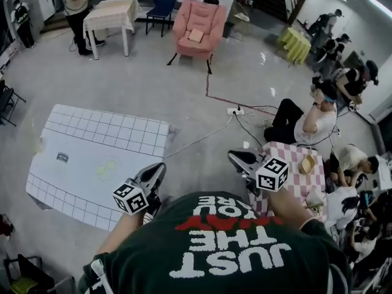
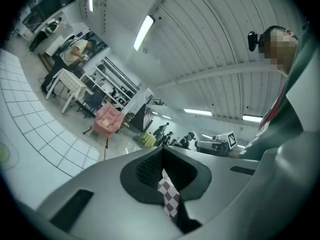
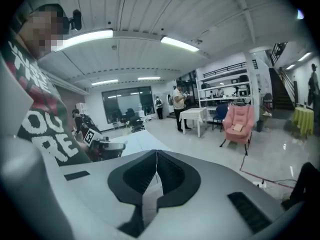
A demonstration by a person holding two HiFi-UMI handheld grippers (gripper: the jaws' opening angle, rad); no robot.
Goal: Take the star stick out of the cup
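The person, in a dark green shirt with white lettering, holds both grippers close before the chest. The left gripper sits at the right edge of the table; the right gripper is over the floor, just left of a checked cloth.

In the left gripper view the jaws are clenched, tips meeting, with nothing gripped; red and white checks show through the slot below the tips, and the other gripper's marker cube lies beyond. In the right gripper view the jaws are likewise clenched and empty; the pale table top shows through the slot.

The table carries a white cloth with a grid border. A faint yellow-green shape lies on it near the middle, well left of the left gripper; it is too blurred to tell whether this is the cup, and the star stick cannot be made out.

Farther off stand a pink armchair, a blue chair and a small white table with someone standing beside it. A power strip lies on the floor with a cable running to it; several people sit on the floor at the right.
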